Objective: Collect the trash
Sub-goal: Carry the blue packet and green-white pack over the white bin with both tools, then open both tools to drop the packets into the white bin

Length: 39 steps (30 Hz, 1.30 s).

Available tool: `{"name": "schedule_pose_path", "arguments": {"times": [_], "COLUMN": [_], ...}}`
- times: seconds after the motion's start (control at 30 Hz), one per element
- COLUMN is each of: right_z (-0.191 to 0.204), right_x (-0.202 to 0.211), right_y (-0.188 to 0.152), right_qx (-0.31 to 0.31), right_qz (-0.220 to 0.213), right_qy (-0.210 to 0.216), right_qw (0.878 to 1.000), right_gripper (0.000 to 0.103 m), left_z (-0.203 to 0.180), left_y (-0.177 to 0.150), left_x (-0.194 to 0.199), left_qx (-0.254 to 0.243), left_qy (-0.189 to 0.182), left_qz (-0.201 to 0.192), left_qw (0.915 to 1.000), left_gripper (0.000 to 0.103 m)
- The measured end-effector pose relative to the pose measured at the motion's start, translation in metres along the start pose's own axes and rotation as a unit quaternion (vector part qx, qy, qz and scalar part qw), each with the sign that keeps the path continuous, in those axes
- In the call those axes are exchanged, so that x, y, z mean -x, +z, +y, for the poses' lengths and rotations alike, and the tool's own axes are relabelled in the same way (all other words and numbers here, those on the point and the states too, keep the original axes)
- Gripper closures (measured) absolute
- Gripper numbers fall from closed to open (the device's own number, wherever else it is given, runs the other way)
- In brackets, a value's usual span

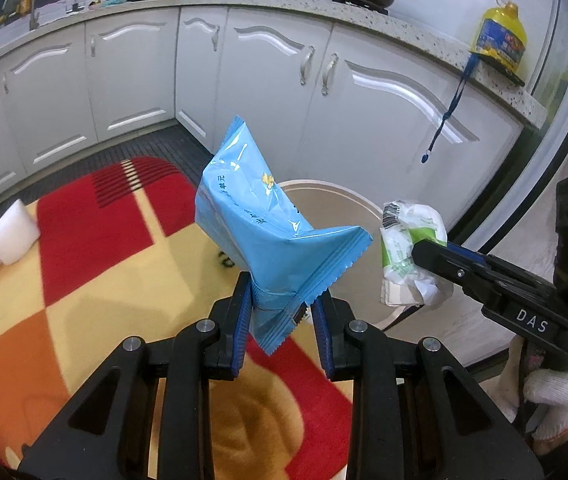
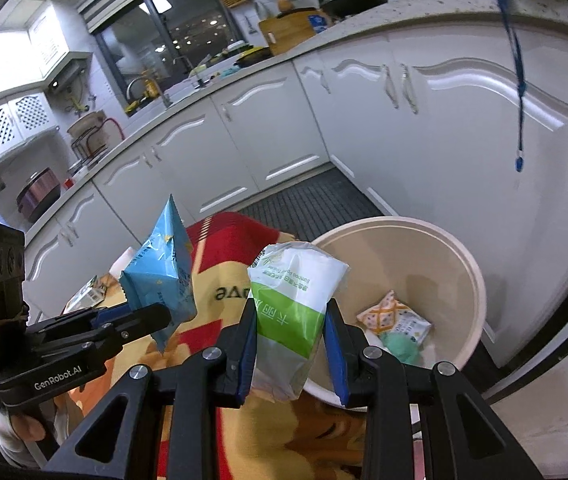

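My left gripper (image 1: 282, 312) is shut on the crimped end of a light blue snack packet (image 1: 260, 224), which stands up above the rug; the same blue packet (image 2: 162, 280) shows at the left in the right wrist view. My right gripper (image 2: 292, 340) is shut on a white and green tissue wrapper (image 2: 292, 300), held just short of the rim of a cream round bin (image 2: 464, 280). In the left wrist view that wrapper (image 1: 408, 248) hangs over the bin (image 1: 348, 216). A small patterned packet (image 2: 392, 316) and a green scrap lie inside the bin.
A red, yellow and orange rug (image 1: 96, 248) covers the floor. A white block (image 1: 12, 236) and a printed carton (image 2: 88, 292) lie on it to the left. White kitchen cabinets (image 1: 244, 80) run behind, with a blue strap (image 1: 452, 100) hanging from the counter.
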State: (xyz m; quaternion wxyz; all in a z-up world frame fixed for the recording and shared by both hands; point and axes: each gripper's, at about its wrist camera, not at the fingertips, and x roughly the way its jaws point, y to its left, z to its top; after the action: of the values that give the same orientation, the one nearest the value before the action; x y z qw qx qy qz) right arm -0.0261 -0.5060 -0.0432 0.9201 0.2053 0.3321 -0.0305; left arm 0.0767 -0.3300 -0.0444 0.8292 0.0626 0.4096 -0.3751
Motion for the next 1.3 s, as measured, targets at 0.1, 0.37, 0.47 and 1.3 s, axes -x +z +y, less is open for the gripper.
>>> {"name": "schedule_pose_path", "arguments": {"times": [0.1,0.37,0.47,1.3], "right_z": [-0.007,-0.031,-0.04,-0.071], "right_x": [-0.001,-0.013,-0.021,-0.066], "right_y": [0.0,-0.001,-0.002,-0.011], "right_qx": [-0.005,-0.025,-0.032,-0.059], "right_qz": [0.001,0.011,0.018,0.068], "right_qy": [-0.006,-0.019,-0.025,-0.069], "right_qw": [1.0,0.999,0.999,0.994], "right_gripper": [0.073,0.073,0.073,0.059], "left_z": [-0.006,-0.015,-0.017,-0.011], "left_y": [0.004,0.01,0.01,0.01], "left_x": [-0.01,-0.039,-0.051,-0.099], "left_qx": [-0.003,0.001,0.004,0.036], "left_qy": [-0.002,-0.013,-0.016,-0.014], "left_qz": [0.007,0.032,0.043,0.095], "left_qw": [1.0,0.9994,0.9989,0.9948], "left_gripper": [0.077,0.077,0.077,0.066]}}
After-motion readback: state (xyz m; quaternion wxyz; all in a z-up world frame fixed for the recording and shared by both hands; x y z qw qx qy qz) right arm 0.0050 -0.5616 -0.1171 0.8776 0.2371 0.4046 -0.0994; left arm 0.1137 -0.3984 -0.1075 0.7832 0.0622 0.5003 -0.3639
